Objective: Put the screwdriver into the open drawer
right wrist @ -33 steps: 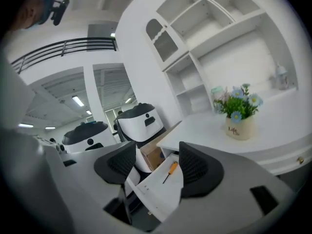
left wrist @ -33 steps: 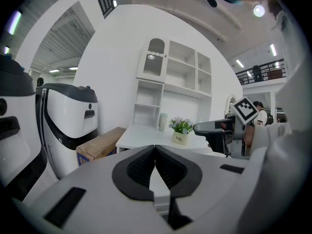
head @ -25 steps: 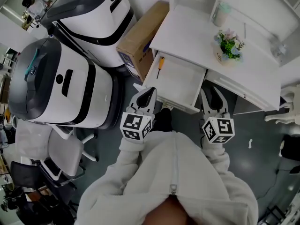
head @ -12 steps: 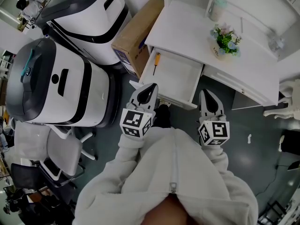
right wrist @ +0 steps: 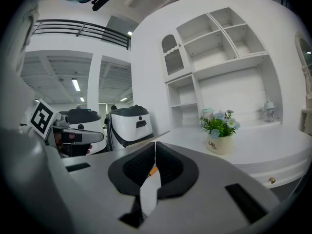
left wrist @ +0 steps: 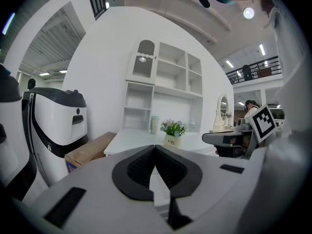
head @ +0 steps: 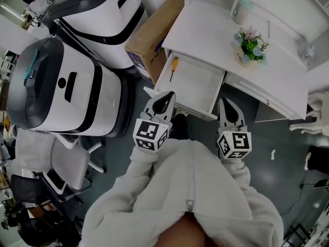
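The screwdriver point(head: 174, 67), orange handle and thin shaft, lies inside the open white drawer point(head: 191, 107) along its left side. In the right gripper view an orange sliver of the screwdriver point(right wrist: 152, 170) shows behind the jaws. My left gripper point(head: 167, 94) point(left wrist: 155, 149) hovers just in front of the drawer's left front corner, shut and empty. My right gripper point(head: 222, 101) point(right wrist: 155, 145) is off the drawer's right front corner. Its jaws have just been closing and now meet with nothing between them.
The drawer is pulled out of a white desk point(head: 205, 32) bearing a small flower pot point(head: 250, 48) and a shelf unit. A cardboard box point(head: 151, 37) leans left of the desk. Two large white machines point(head: 67, 86) and an office chair point(head: 67, 163) stand at the left.
The right gripper's jaws, spread apart a second ago, have come together on nothing. Both grippers stay in front of the drawer and the screwdriver has not moved.
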Demonstrator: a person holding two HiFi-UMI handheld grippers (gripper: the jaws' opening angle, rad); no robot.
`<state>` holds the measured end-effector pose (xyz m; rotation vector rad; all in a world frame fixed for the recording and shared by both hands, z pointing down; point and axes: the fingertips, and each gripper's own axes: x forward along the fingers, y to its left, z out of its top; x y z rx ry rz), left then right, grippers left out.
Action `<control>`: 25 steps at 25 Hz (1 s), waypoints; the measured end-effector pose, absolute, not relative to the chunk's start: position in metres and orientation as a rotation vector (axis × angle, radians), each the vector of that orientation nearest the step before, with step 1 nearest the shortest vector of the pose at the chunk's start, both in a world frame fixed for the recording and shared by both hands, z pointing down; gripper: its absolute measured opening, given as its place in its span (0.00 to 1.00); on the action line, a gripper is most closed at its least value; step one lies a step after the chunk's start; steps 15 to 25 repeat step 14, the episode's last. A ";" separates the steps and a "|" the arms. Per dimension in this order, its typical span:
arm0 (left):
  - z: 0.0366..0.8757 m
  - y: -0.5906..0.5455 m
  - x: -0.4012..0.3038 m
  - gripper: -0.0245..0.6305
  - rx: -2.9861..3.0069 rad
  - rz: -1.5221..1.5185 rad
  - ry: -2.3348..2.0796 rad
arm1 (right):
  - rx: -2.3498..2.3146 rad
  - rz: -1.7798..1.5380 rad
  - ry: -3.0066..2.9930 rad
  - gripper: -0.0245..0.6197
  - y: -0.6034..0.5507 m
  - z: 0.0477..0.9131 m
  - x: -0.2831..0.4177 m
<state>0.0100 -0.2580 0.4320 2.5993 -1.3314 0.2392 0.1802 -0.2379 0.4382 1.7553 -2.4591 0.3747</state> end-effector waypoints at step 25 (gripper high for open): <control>0.429 -0.254 0.014 0.06 2.623 0.227 -1.305 | 1.788 0.425 -2.449 0.09 -0.236 0.440 0.185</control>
